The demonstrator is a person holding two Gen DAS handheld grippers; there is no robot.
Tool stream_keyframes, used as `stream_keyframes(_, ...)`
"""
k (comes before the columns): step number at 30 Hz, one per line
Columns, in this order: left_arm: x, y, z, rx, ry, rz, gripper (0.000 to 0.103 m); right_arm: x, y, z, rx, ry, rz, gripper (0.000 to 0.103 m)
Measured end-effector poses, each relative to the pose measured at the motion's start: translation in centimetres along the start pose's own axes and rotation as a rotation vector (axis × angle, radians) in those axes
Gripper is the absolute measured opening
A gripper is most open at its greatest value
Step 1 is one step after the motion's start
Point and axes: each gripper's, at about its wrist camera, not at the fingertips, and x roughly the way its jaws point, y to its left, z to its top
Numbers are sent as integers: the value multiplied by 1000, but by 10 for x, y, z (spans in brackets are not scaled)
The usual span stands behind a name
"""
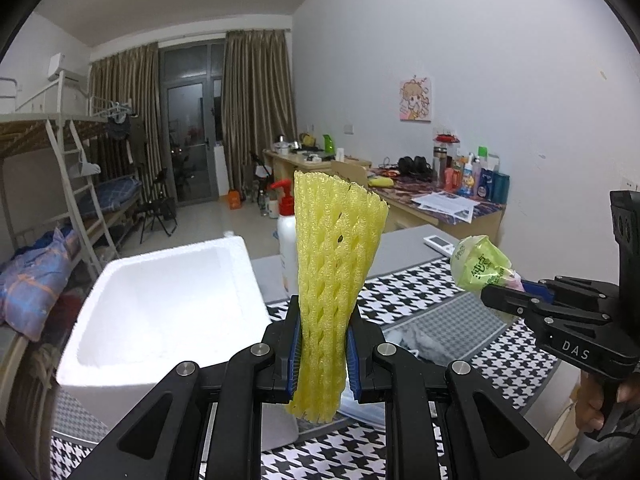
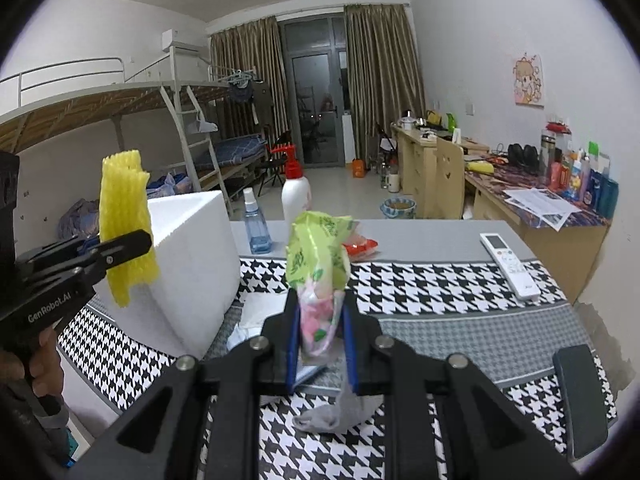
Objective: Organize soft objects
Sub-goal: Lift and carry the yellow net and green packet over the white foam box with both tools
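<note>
The left gripper (image 1: 322, 354) has its jaws closed narrowly on a yellow foam net sleeve (image 1: 334, 264), the blue pads pinching its lower part from both sides. The sleeve stands upright above the jaws and fans out wider at the top, with a short end hanging below the pads. Seen from the right wrist view, the same sleeve (image 2: 126, 224) is held in the air just in front of the white foam box (image 2: 192, 264).

The right gripper (image 2: 320, 350) has its jaws closed on a soft plastic packet (image 2: 320, 264), green at the top and pink and white where the pads press it. The packet rises upright out of the jaws, clear of the surface. In the left wrist view it shows as a green crumpled bundle (image 1: 482, 264) at the tip of the right gripper (image 1: 506, 292), with a hand (image 1: 608, 404) on the handle below.

The open foam box (image 1: 160, 300) stands on the left of the houndstooth cloth (image 2: 420, 280) that covers the surface. A grey fabric piece (image 2: 340, 410) lies on the cloth under the right jaws. Behind the box stand a blue spray bottle (image 2: 256, 224) and a white pump bottle (image 2: 295, 192) with a red top. A red packet (image 2: 360, 246) lies just behind the held packet, and a white remote control (image 2: 509, 266) lies well apart to the right. A dark flat object (image 2: 582, 396) lies at the near right edge.
</note>
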Motion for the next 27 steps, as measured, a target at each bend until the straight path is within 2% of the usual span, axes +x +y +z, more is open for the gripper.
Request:
stream_keyframes(15, -6, 19, 13, -34, -21, 35, 20, 11, 23, 27, -28, -11, 69, 23)
stream_keyframes(27, -17, 47, 25, -68, -56, 121, 20, 12, 47, 41, -75, -30, 120, 23)
